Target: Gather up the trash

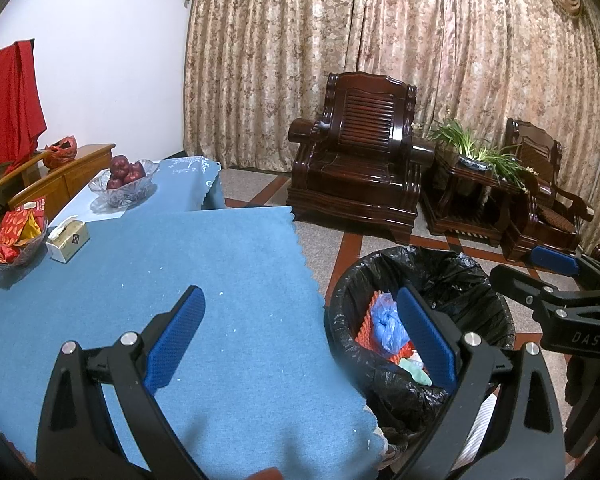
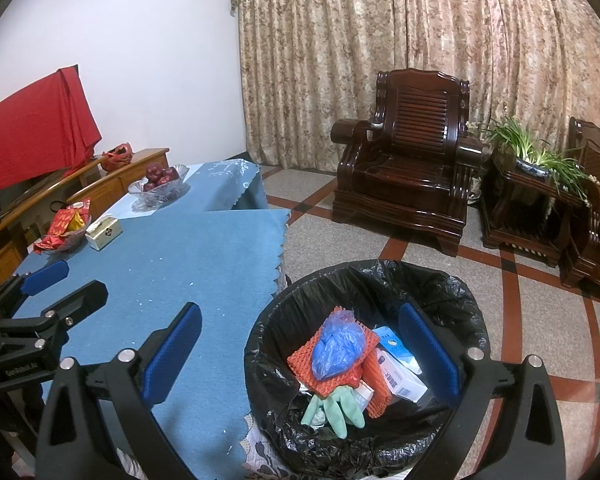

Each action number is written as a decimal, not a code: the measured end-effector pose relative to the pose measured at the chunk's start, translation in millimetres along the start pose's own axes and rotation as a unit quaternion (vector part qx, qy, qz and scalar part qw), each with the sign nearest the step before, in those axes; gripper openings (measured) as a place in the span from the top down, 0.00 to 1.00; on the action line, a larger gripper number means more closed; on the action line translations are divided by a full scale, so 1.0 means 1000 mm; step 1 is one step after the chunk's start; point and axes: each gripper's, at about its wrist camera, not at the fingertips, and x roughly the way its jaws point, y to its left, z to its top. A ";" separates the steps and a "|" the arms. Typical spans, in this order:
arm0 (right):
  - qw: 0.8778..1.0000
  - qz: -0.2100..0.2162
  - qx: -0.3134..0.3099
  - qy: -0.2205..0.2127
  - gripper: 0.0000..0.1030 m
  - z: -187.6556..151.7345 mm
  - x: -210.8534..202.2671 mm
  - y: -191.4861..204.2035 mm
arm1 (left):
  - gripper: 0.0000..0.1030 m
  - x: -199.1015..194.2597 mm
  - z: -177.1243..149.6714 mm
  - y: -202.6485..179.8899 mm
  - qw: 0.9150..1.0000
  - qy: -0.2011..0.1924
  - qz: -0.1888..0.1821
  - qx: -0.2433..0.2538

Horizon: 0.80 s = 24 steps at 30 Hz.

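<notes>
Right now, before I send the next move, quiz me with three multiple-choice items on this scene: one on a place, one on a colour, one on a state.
1. Where is the blue bag?
A. on the table
B. in the bin, on the orange netting
C. on the armchair

2. What colour is the glove in the bin?
A. pale green
B. black
C. yellow

3. How do the two grippers stand?
A. both shut on trash
B. left open, right shut
C. both open and empty

Answers:
1 B, the bag lies on the netting inside the black liner.
2 A, its pale green fingers splay at the pile's near edge.
3 C, the left gripper and the right gripper each show blue pads spread wide with nothing between them.
</notes>
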 end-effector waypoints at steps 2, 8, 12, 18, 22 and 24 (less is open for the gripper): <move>1.000 0.000 0.000 -0.001 0.06 0.000 0.000 0.000 | 0.09 0.000 0.000 0.000 1.000 0.000 0.000 0.000; 1.000 0.000 0.000 -0.001 0.06 0.000 0.000 0.000 | 0.09 -0.001 -0.001 0.002 1.000 0.001 -0.001 -0.001; 1.000 0.000 -0.001 0.000 0.06 0.000 0.000 0.000 | 0.09 0.000 0.000 0.002 1.000 0.001 0.000 0.000; 1.000 0.000 0.000 0.000 0.06 0.001 0.000 0.000 | 0.09 -0.001 0.001 0.003 1.000 0.003 0.000 0.000; 1.000 0.000 0.000 0.000 0.06 0.001 0.000 0.001 | 0.09 0.000 0.001 0.003 1.000 0.003 0.000 0.000; 1.000 0.000 0.000 0.000 0.06 0.001 0.000 0.001 | 0.09 0.000 0.001 0.003 1.000 0.003 -0.001 0.000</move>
